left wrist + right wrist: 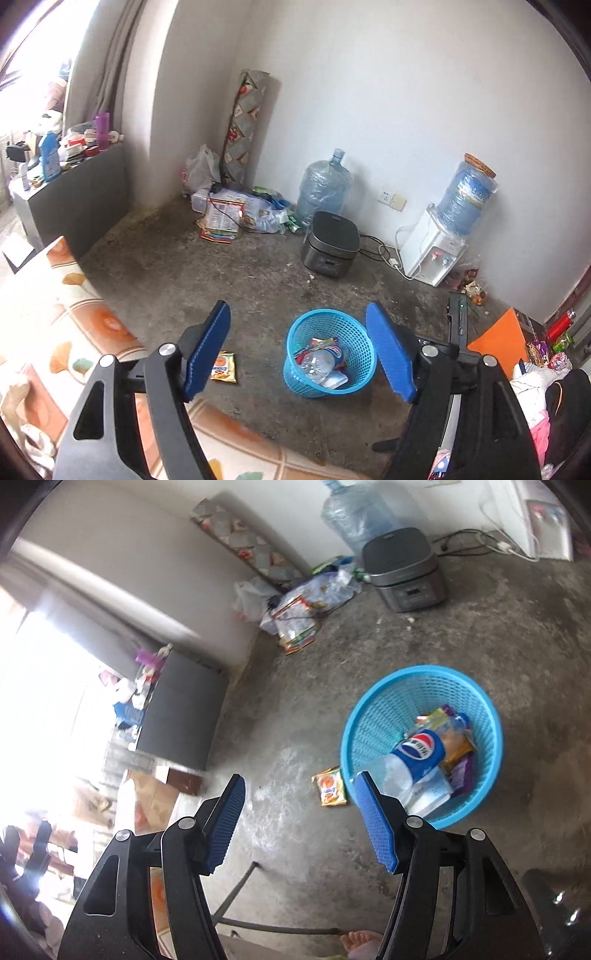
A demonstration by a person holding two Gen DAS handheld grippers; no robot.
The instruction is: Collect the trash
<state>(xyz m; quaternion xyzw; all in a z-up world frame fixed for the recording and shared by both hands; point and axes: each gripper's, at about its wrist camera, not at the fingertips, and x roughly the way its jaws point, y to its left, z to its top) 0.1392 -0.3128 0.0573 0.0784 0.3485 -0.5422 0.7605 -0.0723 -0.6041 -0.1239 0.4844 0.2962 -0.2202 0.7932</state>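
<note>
Left tool (299, 356): jaws apart, nothing between them. Right tool (299, 821): jaws apart, likewise empty. Blue basket (364, 354) stands on the floor, already holding a bottle (415, 762) and wrappers. One orange snack packet (330, 787) lies just beside it. Step in hand appears to be re-approach; next move: descend, clamp packet, release over basket.

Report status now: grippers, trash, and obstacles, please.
Left gripper open, empty. Right gripper open, empty. Bottle in blue basket; yellow wrapper on floor beside it. Nothing in the way.
</note>
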